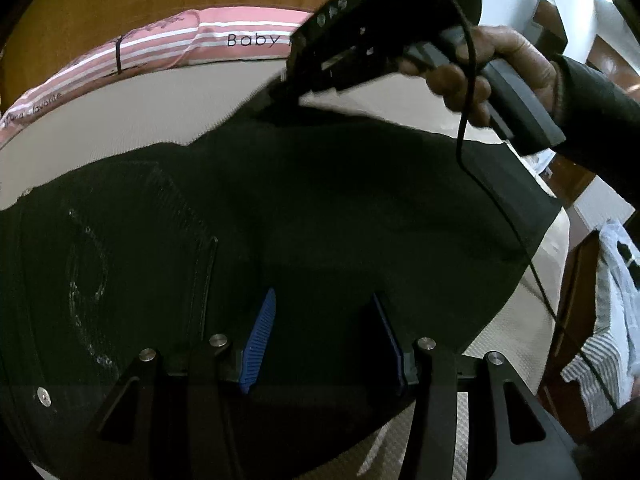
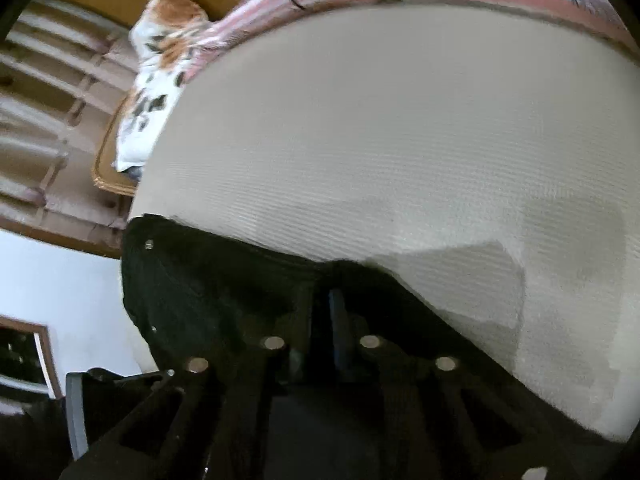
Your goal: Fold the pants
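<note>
Black pants (image 1: 320, 200) lie spread on a pale bed sheet (image 1: 140, 112). Low in the left wrist view, my left gripper (image 1: 324, 340) hangs over the near part of the pants. Its blue pads (image 1: 260, 340) stand apart, with only flat cloth showing between them. At the pants' far edge a hand (image 1: 480, 72) holds my right gripper (image 1: 280, 94), whose tip pinches the cloth. In the right wrist view the right gripper (image 2: 326, 304) has its jaws together on the edge of the pants (image 2: 200, 288), with the sheet (image 2: 400, 140) beyond.
A pink striped blanket (image 1: 180, 36) lies along the far side of the bed. A floral pillow (image 2: 160, 60) sits at its corner. A black cable (image 1: 464, 120) hangs from the right gripper across the pants. White and striped cloths (image 1: 600, 360) hang off the bed's right side.
</note>
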Tool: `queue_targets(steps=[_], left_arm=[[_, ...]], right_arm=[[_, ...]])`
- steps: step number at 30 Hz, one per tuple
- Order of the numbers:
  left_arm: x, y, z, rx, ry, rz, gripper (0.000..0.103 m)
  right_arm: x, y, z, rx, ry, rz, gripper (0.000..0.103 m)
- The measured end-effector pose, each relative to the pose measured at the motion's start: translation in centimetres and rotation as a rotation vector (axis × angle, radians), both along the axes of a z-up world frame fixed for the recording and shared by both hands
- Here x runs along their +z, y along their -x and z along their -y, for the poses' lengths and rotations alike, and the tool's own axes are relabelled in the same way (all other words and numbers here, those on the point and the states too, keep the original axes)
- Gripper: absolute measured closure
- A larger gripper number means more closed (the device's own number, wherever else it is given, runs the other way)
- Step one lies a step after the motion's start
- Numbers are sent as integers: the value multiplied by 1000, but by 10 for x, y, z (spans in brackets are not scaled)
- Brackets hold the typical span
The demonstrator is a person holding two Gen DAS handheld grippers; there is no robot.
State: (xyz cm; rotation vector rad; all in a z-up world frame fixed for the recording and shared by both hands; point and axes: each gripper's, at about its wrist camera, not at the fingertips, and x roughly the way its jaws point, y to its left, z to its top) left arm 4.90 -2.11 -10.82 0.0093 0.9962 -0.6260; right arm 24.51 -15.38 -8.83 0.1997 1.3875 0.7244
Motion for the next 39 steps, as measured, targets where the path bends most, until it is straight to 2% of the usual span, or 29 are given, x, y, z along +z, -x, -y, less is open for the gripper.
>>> queue_targets(steps=[4, 9, 12, 14, 16, 19, 21, 24, 26, 29, 30, 31, 36, 39], left_arm=[[1, 2, -1, 7, 10, 6, 53], [1, 1, -2, 9, 11, 2, 53], [2, 3, -2, 10, 13, 1, 53], [2, 4, -3, 12, 9, 3, 53], [2, 7, -4, 16, 9, 5, 53], [2, 9, -3, 20, 8, 5, 53], [2, 10, -3, 20, 5, 4, 53], [3, 11, -3, 21, -2, 6, 53], [3, 14, -2, 21, -14, 11, 53], [3, 17, -2, 22, -28, 17, 53], [3, 17, -1, 21, -29, 18, 53], [4, 16, -2, 22, -24, 11, 53], [11, 0, -15, 83, 58, -88, 53], [18, -5, -23, 139, 79, -85, 53]], right_arm=[[21, -5, -4, -20, 15, 112, 100], [-1, -19, -6, -43, 78, 112, 100], [3, -22, 1, -121, 58, 110, 96], [18, -20, 11, -162, 78, 159, 94], [37, -12, 18, -170, 97, 201, 93], [51, 9, 25, -139, 23, 164, 83], [45, 20, 25, -130, 30, 140, 80], [22, 27, 23, -135, 92, 109, 80], [4, 25, 27, -173, 128, 86, 80], [-11, 24, 41, -244, 147, 75, 88], [-10, 24, 45, -262, 135, 74, 85], [-5, 25, 50, -288, 130, 80, 81], [37, 54, 96, -394, 35, 145, 79], [58, 93, 138, -479, -1, 164, 70]])
